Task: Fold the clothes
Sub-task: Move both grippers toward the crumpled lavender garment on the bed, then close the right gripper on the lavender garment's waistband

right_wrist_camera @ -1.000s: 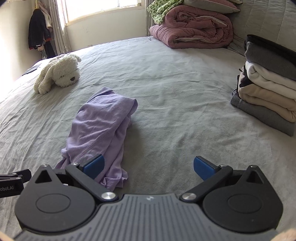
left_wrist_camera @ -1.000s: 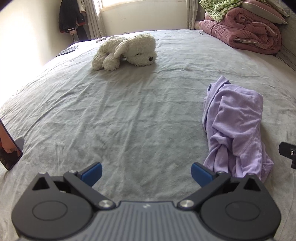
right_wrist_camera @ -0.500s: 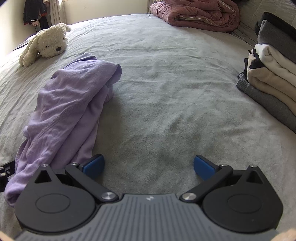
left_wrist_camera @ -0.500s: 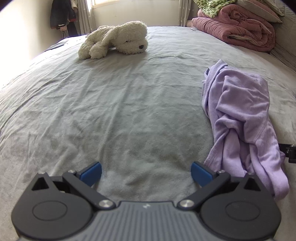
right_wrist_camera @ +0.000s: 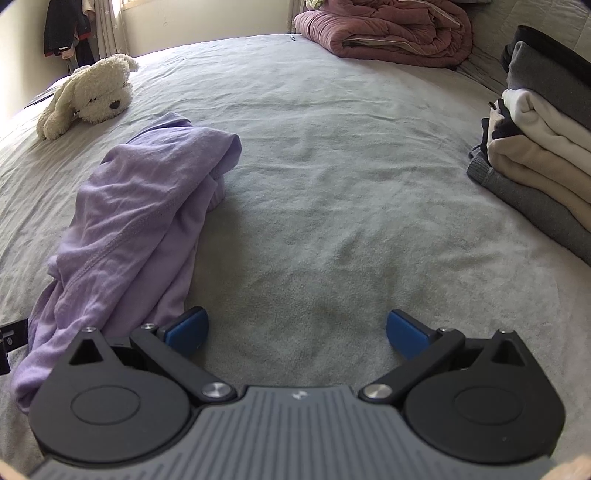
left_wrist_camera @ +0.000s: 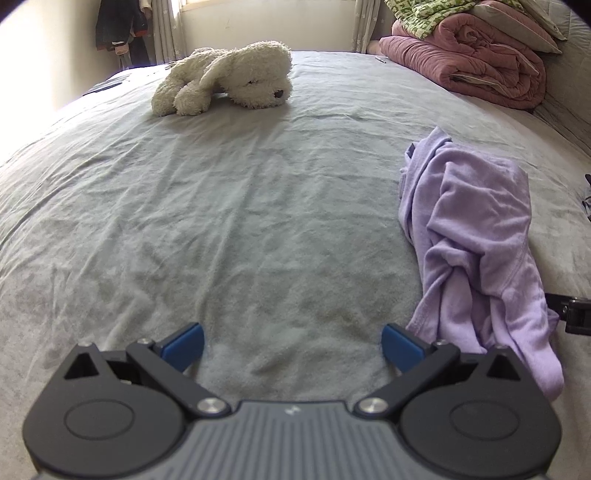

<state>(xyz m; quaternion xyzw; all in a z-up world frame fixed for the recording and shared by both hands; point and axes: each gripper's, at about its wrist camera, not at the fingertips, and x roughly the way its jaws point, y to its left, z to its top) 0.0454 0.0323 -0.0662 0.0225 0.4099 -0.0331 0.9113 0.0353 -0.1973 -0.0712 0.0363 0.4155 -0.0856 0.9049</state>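
I have both tools low over the grey bed [left_wrist_camera: 258, 206]. My left gripper [left_wrist_camera: 291, 345] stands wide, nothing between its blue pads, with bare sheet under it. My right gripper [right_wrist_camera: 297, 330] is just as wide and empty too.

The lilac garment [left_wrist_camera: 472, 236] lies crumpled in a long heap between the two grippers: to the right in the left wrist view, to the left in the right wrist view [right_wrist_camera: 136, 221]. Its near end runs beside the right-hand pad of my left gripper and beside the left-hand pad of my right gripper; I cannot tell whether cloth and pad touch.

Far left on the bed a white plush dog [left_wrist_camera: 229, 77] lies on its side, well apart from the garment. At the far right a rolled pink quilt [left_wrist_camera: 469, 66] sits with a green patterned cloth [left_wrist_camera: 436, 11] on top. On the right in the right wrist view, a stack of folded clothes [right_wrist_camera: 535, 147] rests on the bed, in grey, cream and white layers. Dark clothing [right_wrist_camera: 62, 29] hangs in the far left corner by a curtain. The bed between the grippers and the garment is bare.
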